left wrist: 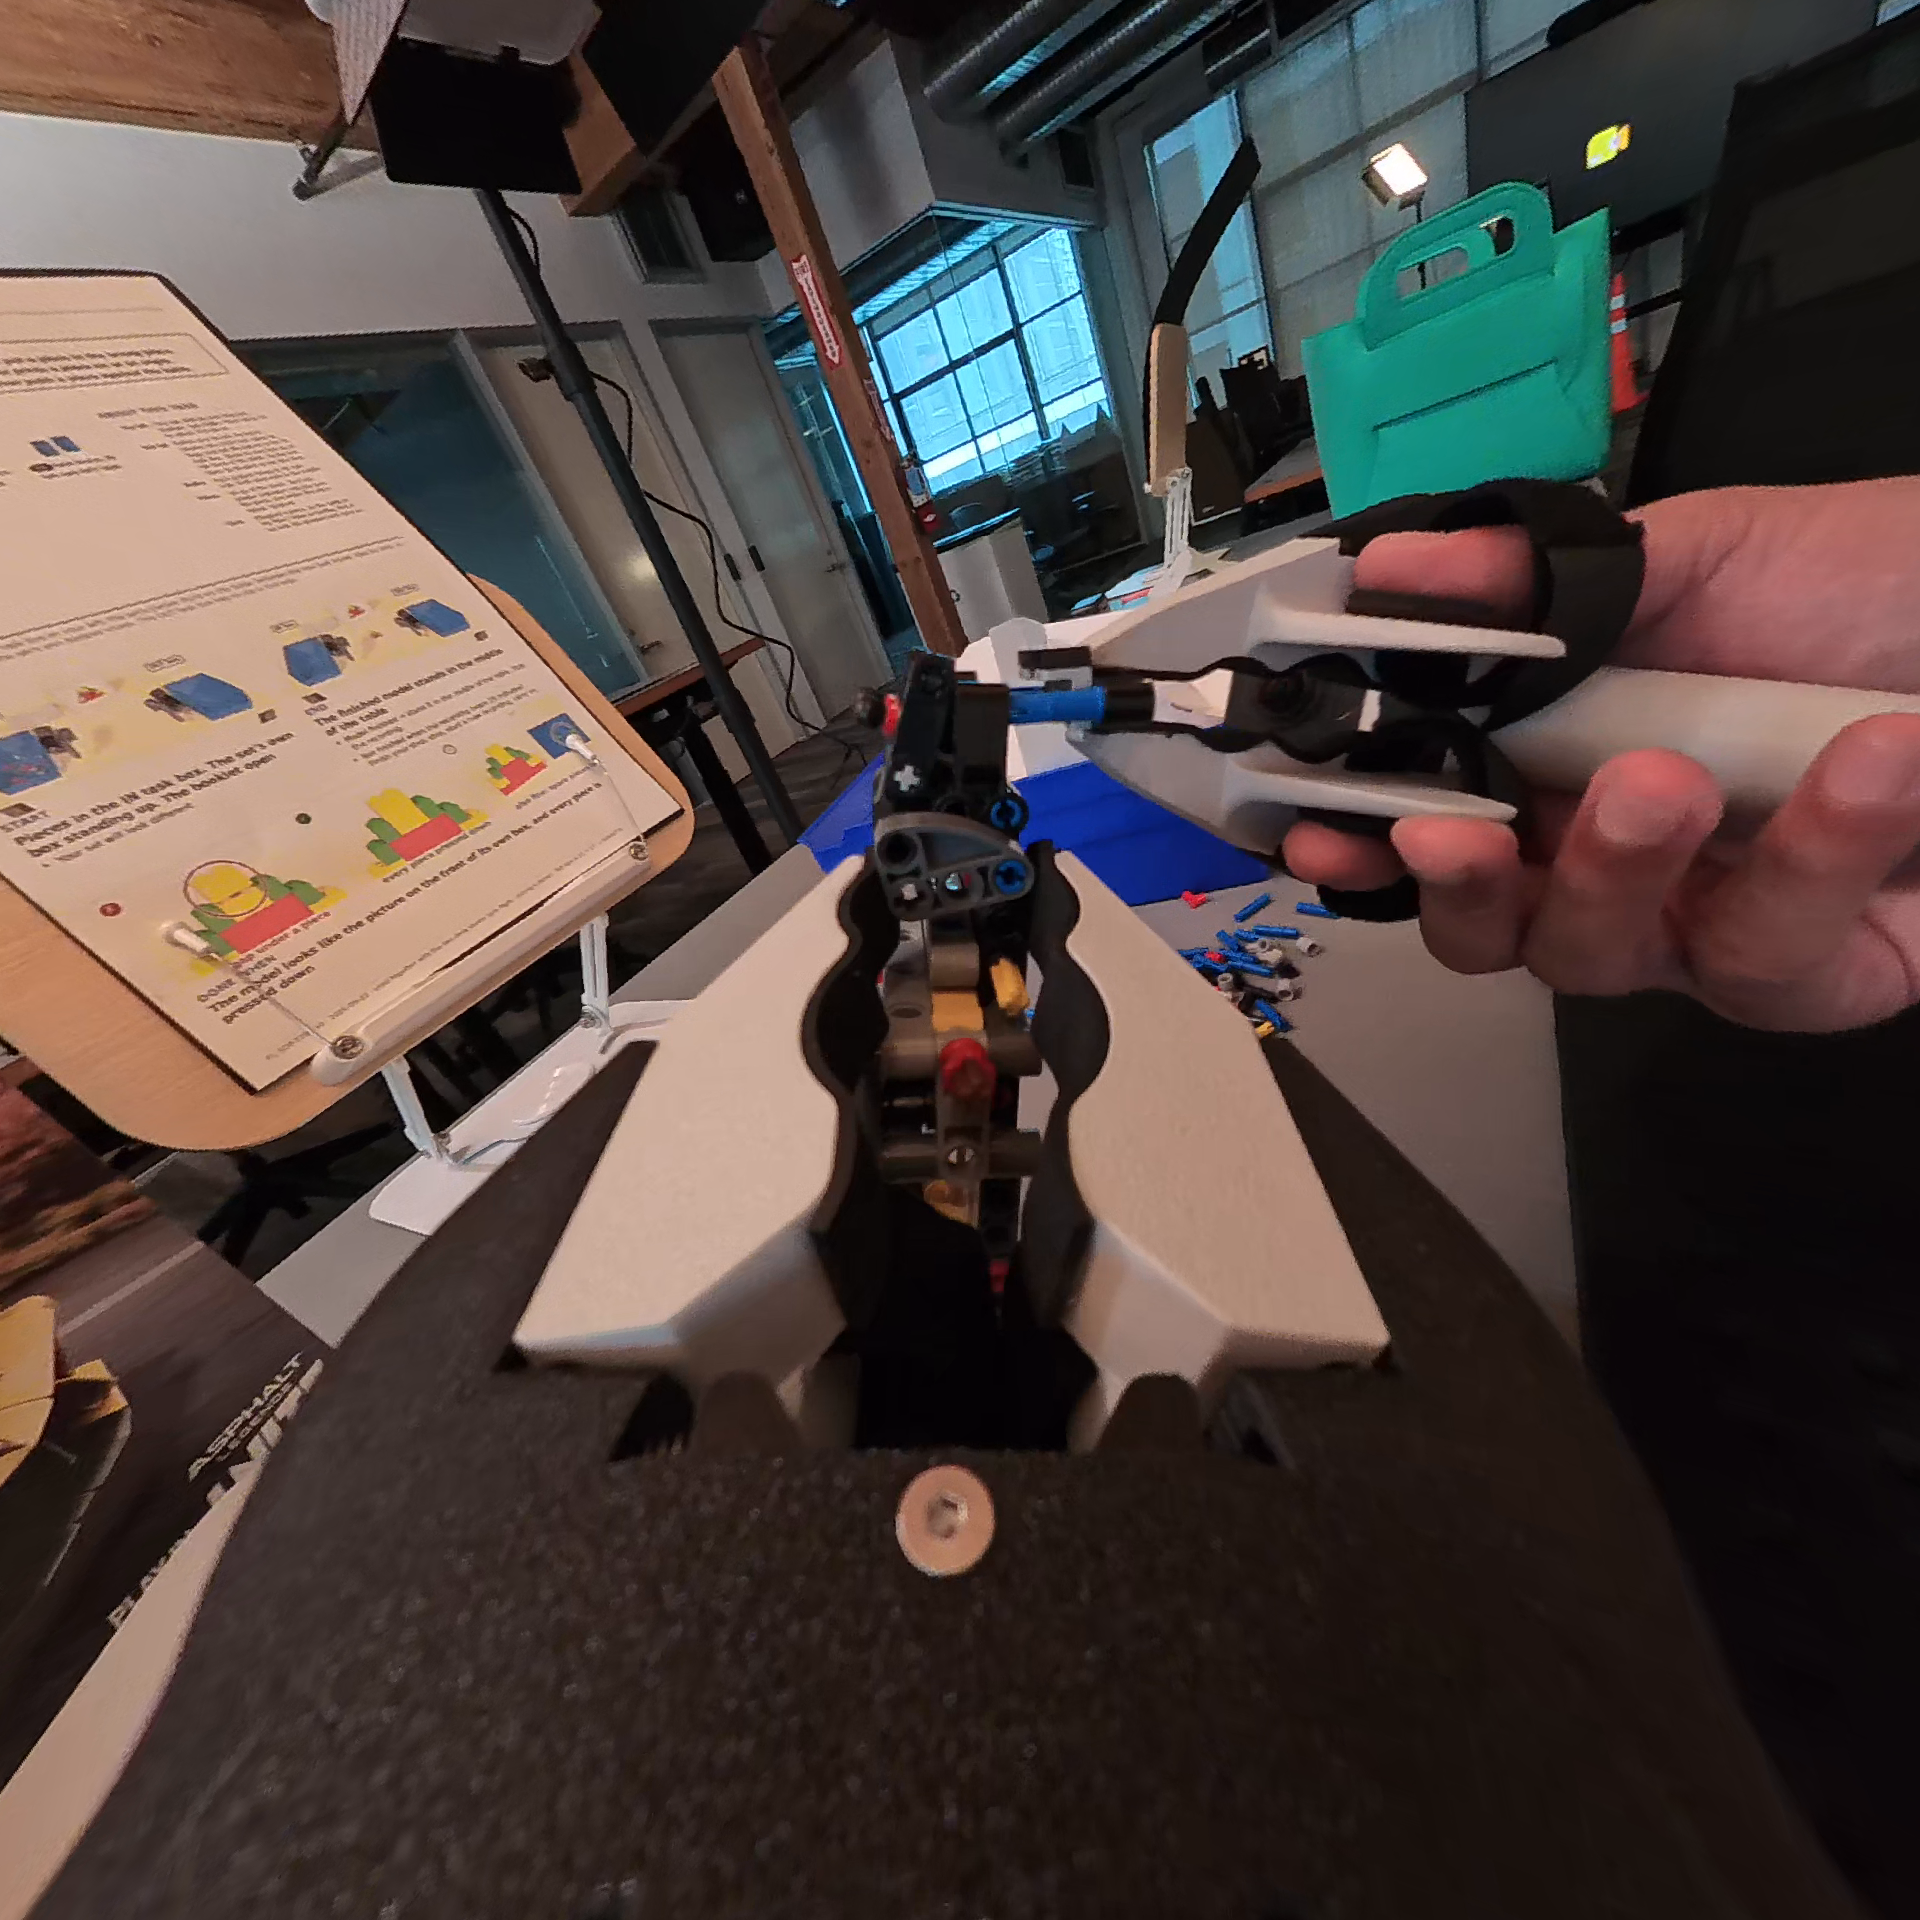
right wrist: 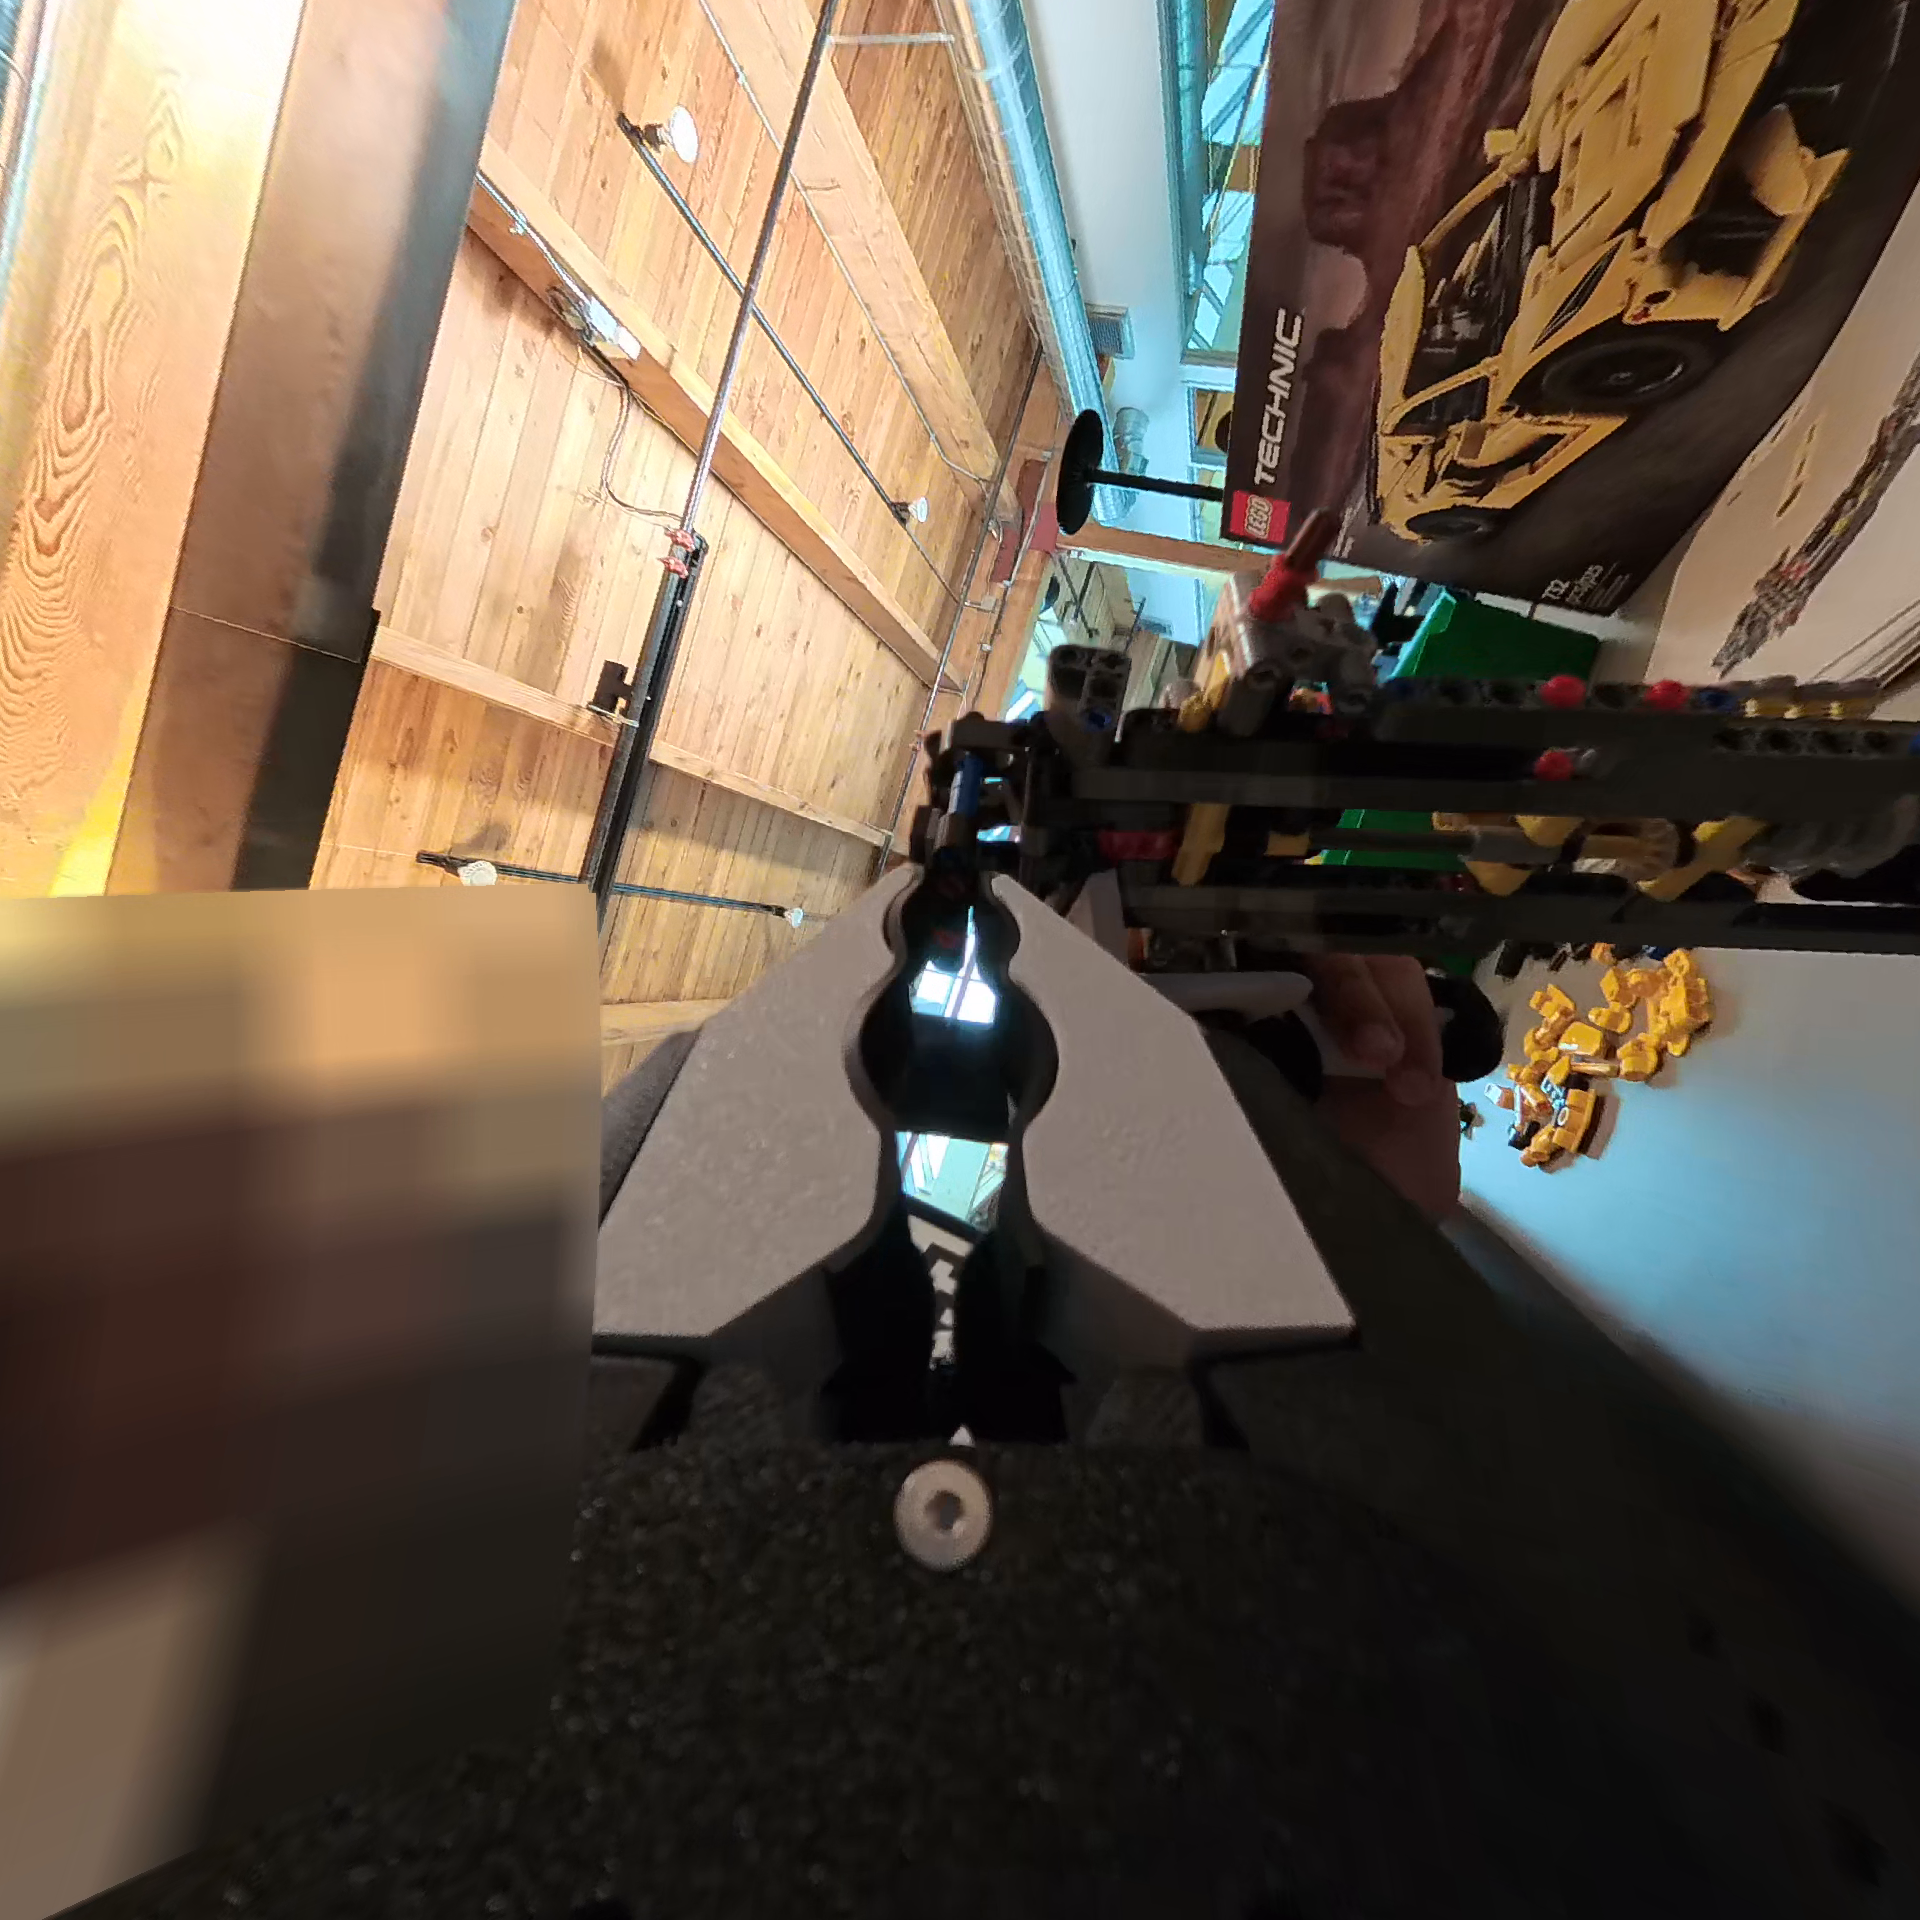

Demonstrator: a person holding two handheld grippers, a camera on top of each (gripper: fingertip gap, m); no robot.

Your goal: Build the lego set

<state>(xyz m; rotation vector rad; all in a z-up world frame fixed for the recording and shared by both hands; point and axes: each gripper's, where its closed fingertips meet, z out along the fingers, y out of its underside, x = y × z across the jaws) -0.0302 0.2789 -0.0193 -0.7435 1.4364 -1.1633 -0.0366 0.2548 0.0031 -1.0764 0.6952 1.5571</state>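
One lego assembly (left wrist: 951,997), long axis running away from the left gripper (left wrist: 951,966) clamping it. Right gripper (left wrist: 1091,701) pinches one blue pin (left wrist: 1049,704) at its far end.

Printed writing stands in four places. An instruction sheet (left wrist: 312,665) on a wooden stand (left wrist: 582,831) carries black text, bold captions and small coloured brick diagrams, mostly too fine to read. The set box (right wrist: 1558,260), pictured with a yellow car, bears white lettering on a dark band and a red logo square (right wrist: 1260,516) at one corner; its lower edge shows more white lettering in the left wrist view. A red sign strip (left wrist: 816,307) with white writing hangs on a wooden post (left wrist: 831,364). A small yellow sign (left wrist: 1607,143) far back is illegible.
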